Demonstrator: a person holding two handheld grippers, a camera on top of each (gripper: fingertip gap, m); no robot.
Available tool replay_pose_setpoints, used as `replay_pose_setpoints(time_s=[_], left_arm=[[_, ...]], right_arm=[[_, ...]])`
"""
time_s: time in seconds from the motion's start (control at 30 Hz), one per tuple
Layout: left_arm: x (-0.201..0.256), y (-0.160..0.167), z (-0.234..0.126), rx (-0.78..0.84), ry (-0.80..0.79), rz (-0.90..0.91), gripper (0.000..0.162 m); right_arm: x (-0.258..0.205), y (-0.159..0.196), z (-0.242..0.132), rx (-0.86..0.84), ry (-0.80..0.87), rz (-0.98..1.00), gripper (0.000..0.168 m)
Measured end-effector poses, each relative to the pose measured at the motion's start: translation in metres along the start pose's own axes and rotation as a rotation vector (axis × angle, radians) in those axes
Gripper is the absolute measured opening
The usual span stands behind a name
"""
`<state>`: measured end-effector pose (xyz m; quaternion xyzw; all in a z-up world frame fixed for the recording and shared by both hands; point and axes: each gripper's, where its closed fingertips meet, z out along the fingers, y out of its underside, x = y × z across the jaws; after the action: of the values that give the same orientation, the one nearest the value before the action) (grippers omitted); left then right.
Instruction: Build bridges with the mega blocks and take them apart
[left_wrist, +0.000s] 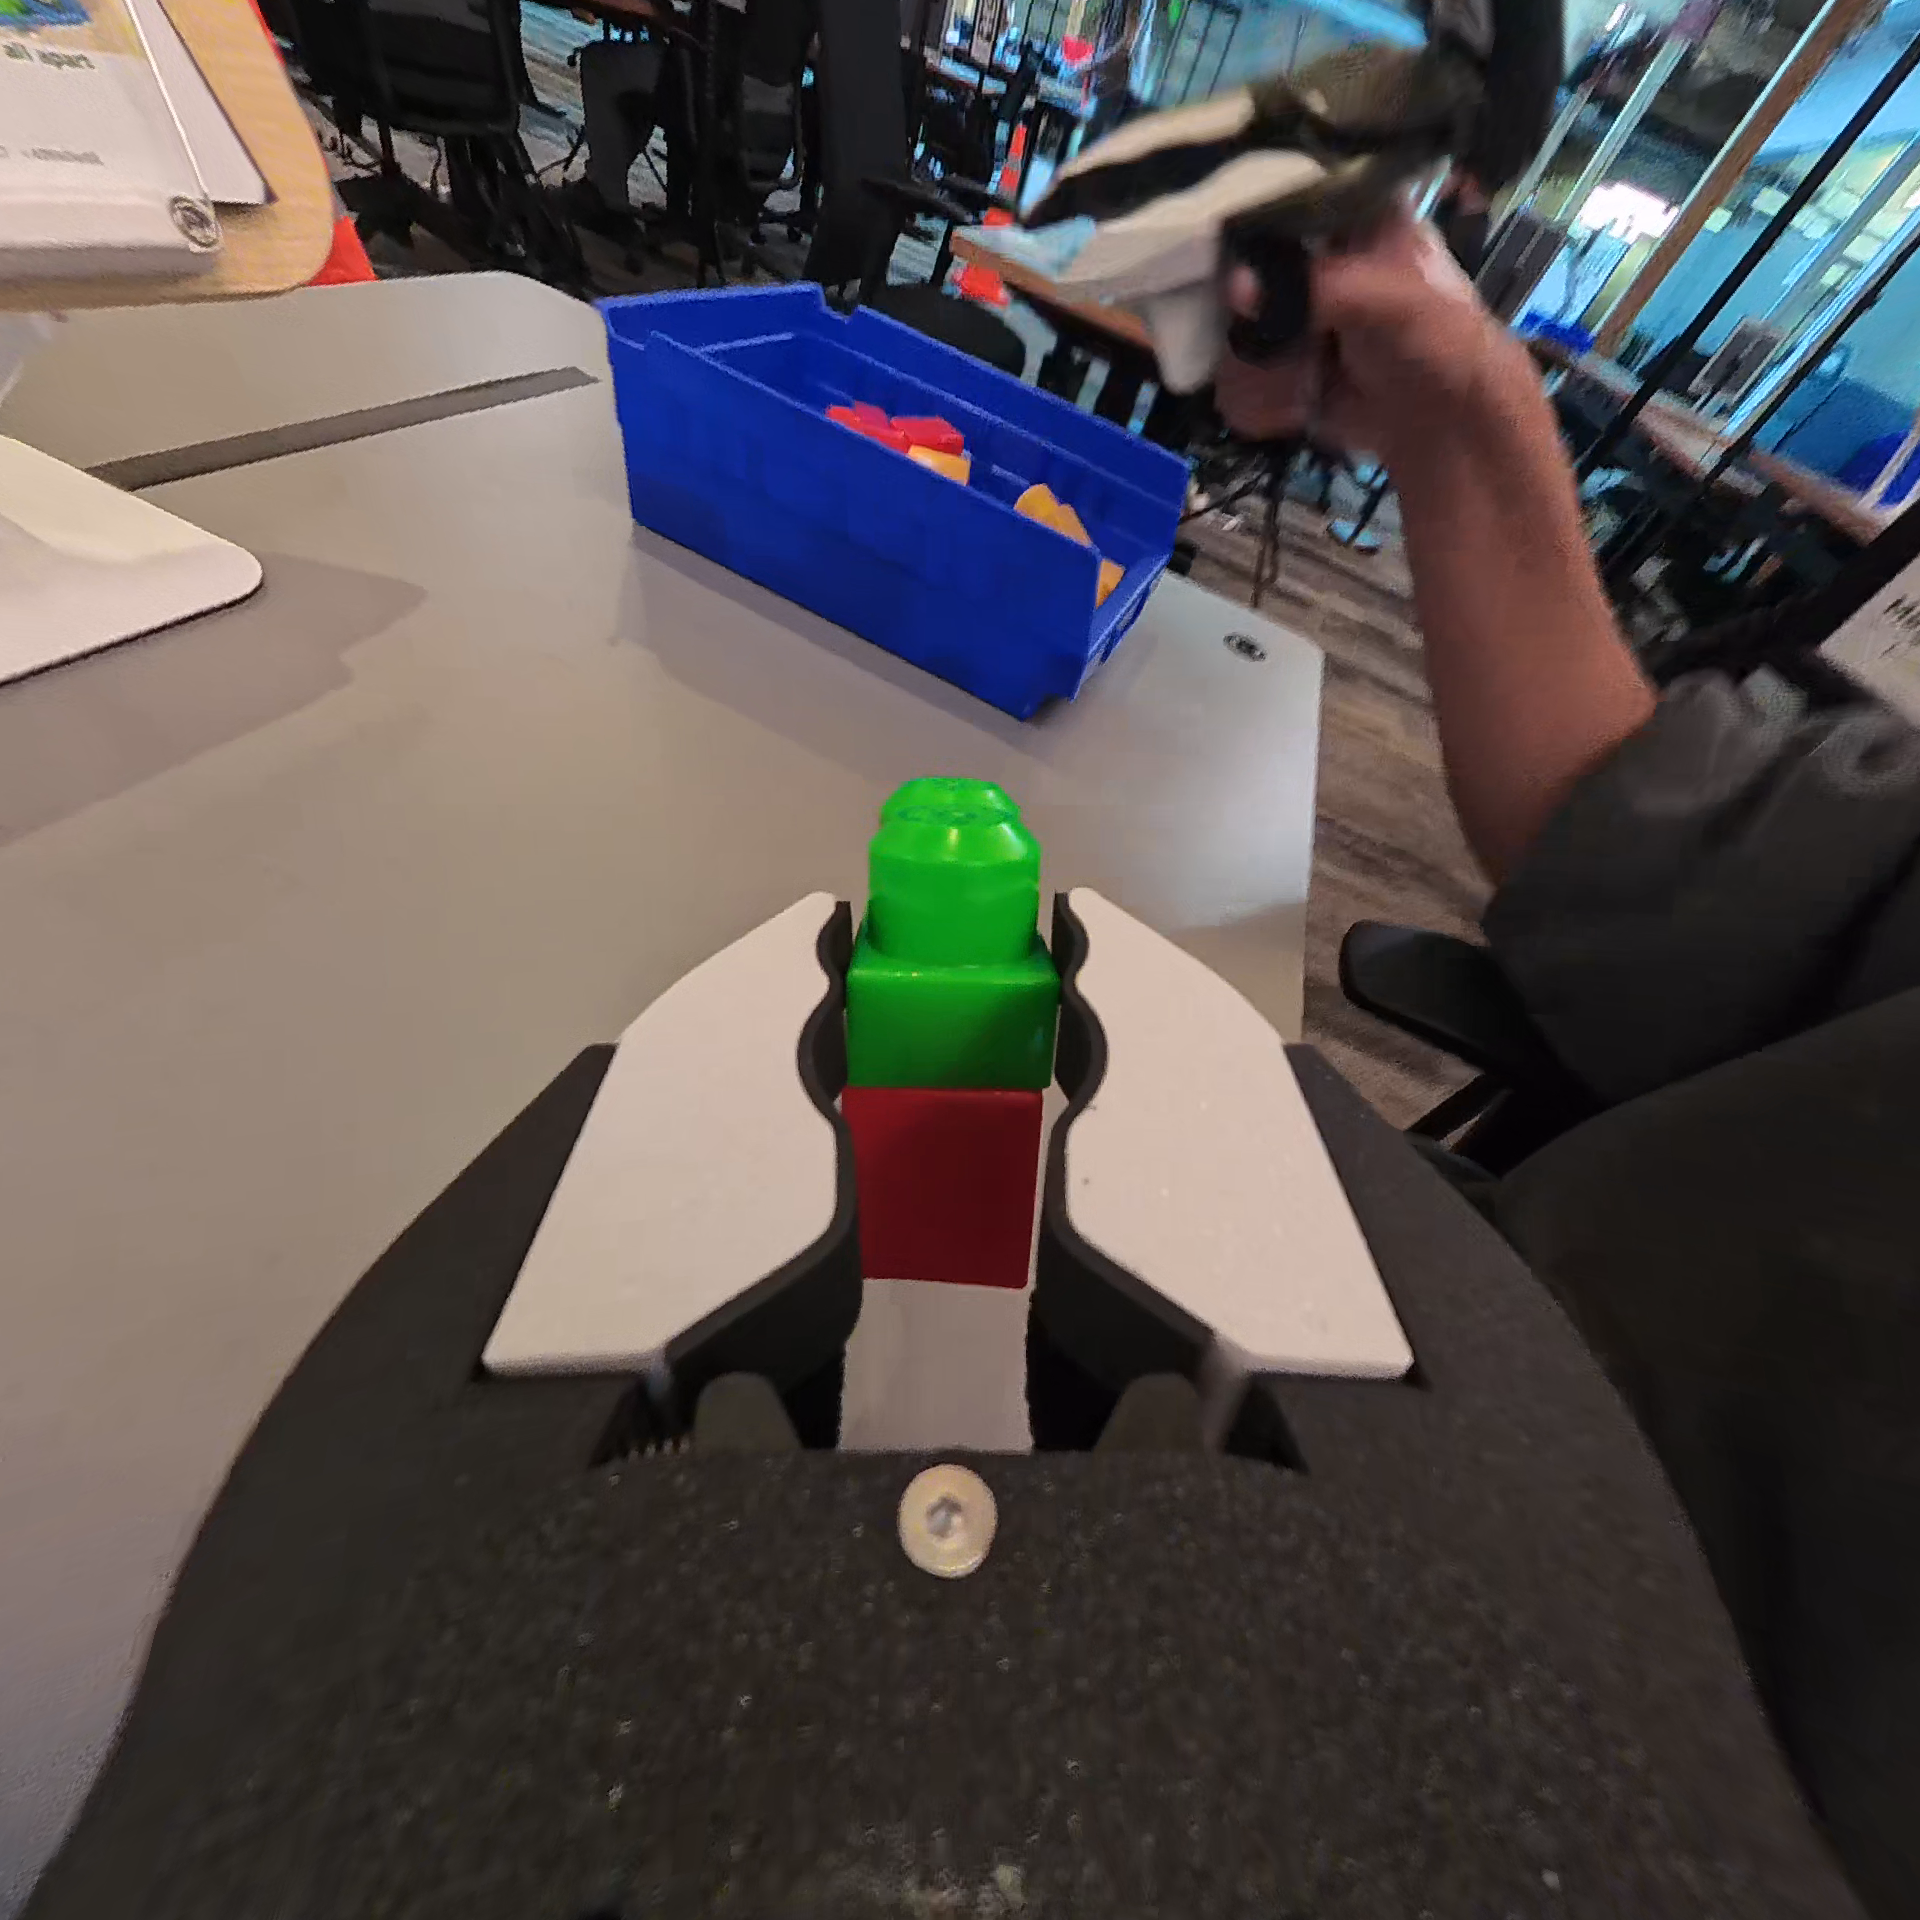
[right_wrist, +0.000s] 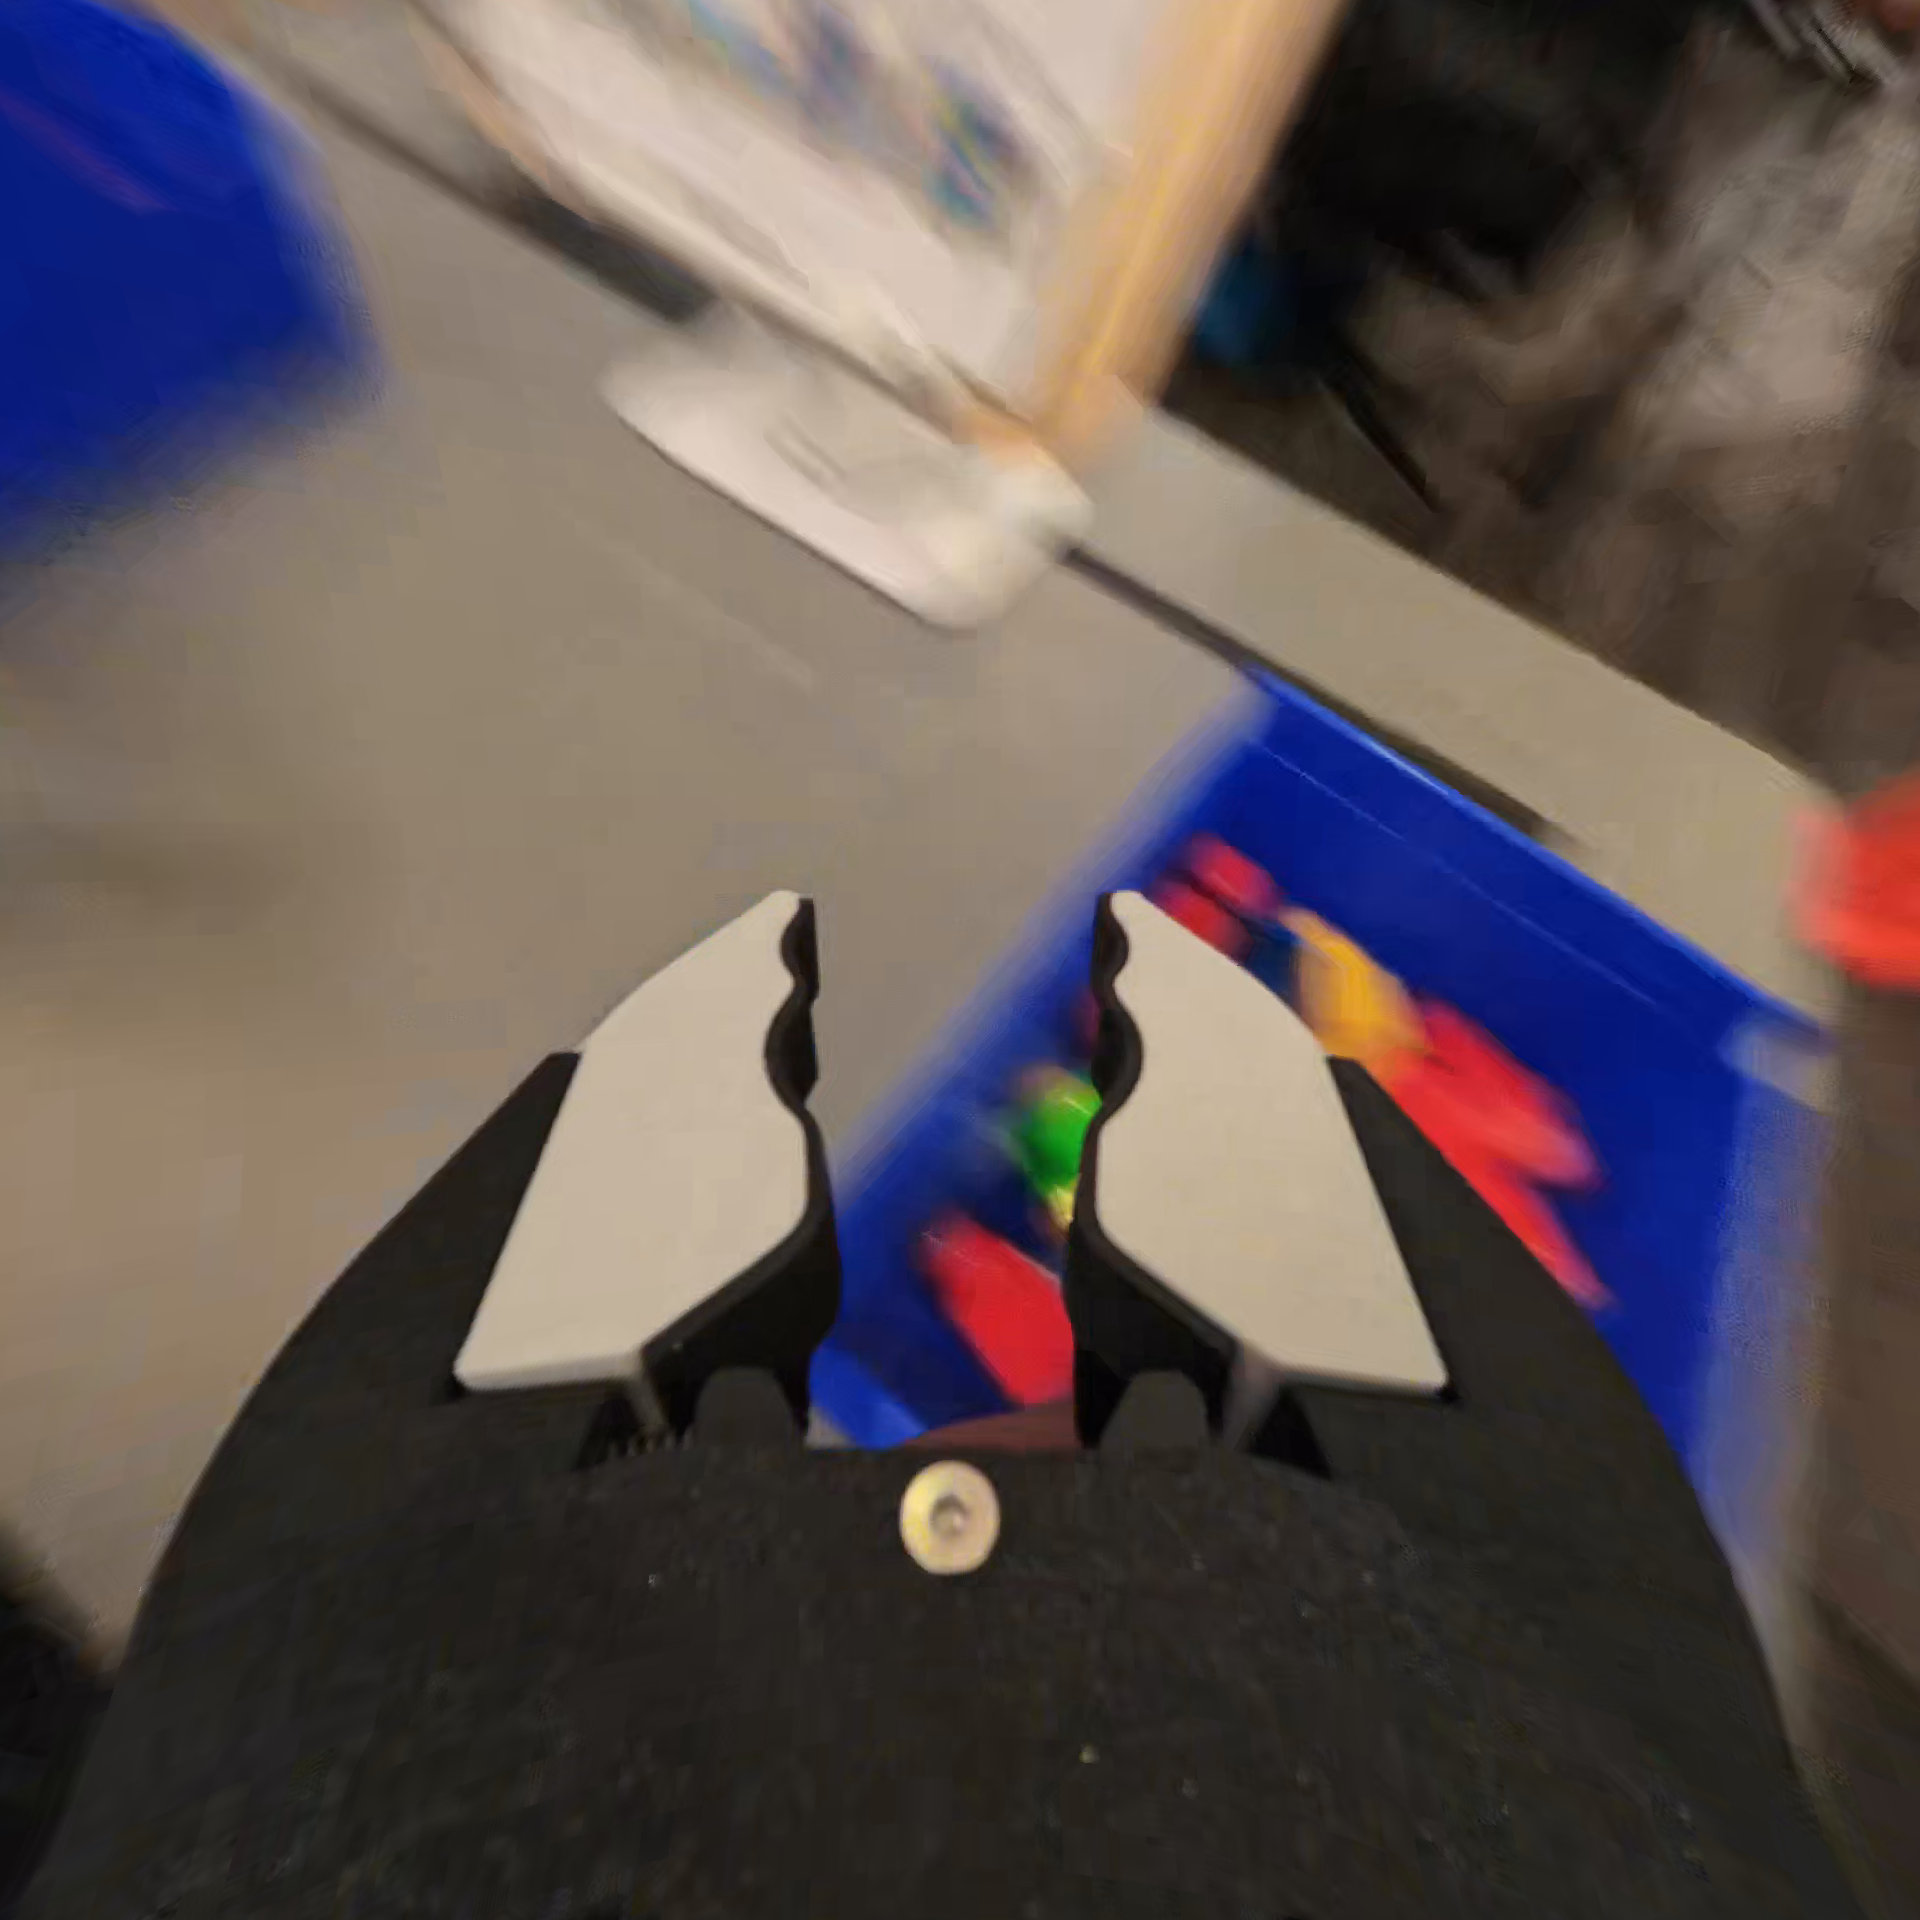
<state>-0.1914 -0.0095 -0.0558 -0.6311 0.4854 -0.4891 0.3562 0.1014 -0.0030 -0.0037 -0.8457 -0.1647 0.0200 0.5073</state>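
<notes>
My left gripper (left_wrist: 948, 914) is shut on a green block (left_wrist: 951, 961) stacked on a red block (left_wrist: 943, 1184), held above the grey table (left_wrist: 416, 831). A blue bin (left_wrist: 883, 499) with red and orange blocks (left_wrist: 940, 447) stands at the table's far right. My right gripper (right_wrist: 956, 914) is open and empty, held above the blue bin (right_wrist: 1455, 862), where red, orange and green blocks (right_wrist: 1455, 1101) lie; this view is blurred. In the left wrist view the right gripper (left_wrist: 1195, 208) is raised high at the upper right in a person's hand.
A white stand base (left_wrist: 94, 561) sits at the table's left, with papers on a wooden board (left_wrist: 125, 135) above it. The table's right edge (left_wrist: 1311, 779) drops to the floor. Chairs and other tables fill the background. A person's arm (left_wrist: 1507, 582) is at the right.
</notes>
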Motion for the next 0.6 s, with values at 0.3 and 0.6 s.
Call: replay_pose_setpoints(time_s=[0.3, 0.6], left_arm=[[0.001, -0.026, -0.01, 0.206, 0.243, -0.262, 0.036], [0.021, -0.022, 0.003, 0.219, 0.312, -0.299, 0.036]], right_arm=[[-0.273, -0.007, 0.062, 0.22, -0.951, 0.499, 0.062], [-0.322, -0.013, 0.073, 0.296, -1.023, 0.409, 0.037]])
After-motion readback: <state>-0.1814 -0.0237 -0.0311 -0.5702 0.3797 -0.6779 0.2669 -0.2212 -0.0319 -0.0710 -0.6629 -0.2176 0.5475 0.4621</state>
